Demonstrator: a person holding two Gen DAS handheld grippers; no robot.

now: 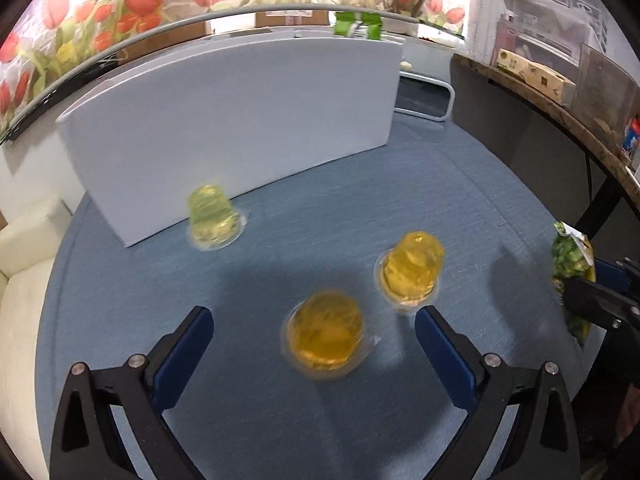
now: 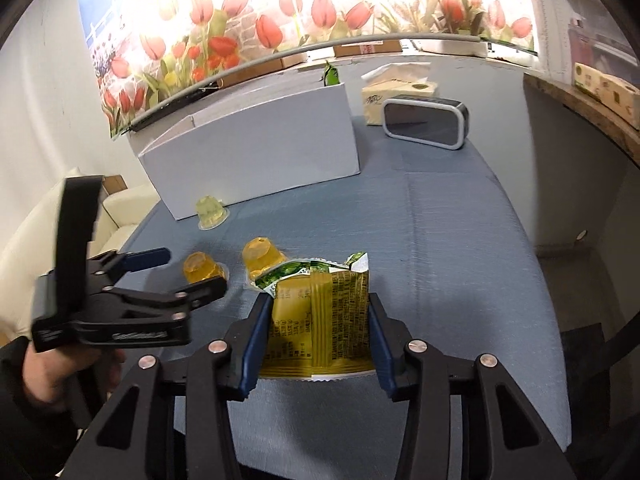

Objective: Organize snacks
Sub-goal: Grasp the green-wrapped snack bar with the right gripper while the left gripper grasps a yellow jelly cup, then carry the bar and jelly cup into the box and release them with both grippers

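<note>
Blue-clothed table [image 2: 460,240], white box [image 2: 256,152] at 12 o'clock: sorting barely begun.
Right gripper [image 2: 316,340] clamps a snack packet [image 2: 320,312]; left gripper [image 1: 314,344] gapes over three loose jelly cups [image 1: 326,334].

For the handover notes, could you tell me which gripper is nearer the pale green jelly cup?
Left. The left gripper hovers over the orange cups, short of the green jelly cup; the right gripper sits further back.

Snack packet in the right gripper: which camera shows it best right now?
The right wrist view. There the snack packet fills the centre, clamped between the right gripper fingers, printed back readable as text. The left wrist view shows only a green and yellow sliver of it at the right edge, partly behind that gripper.
</note>
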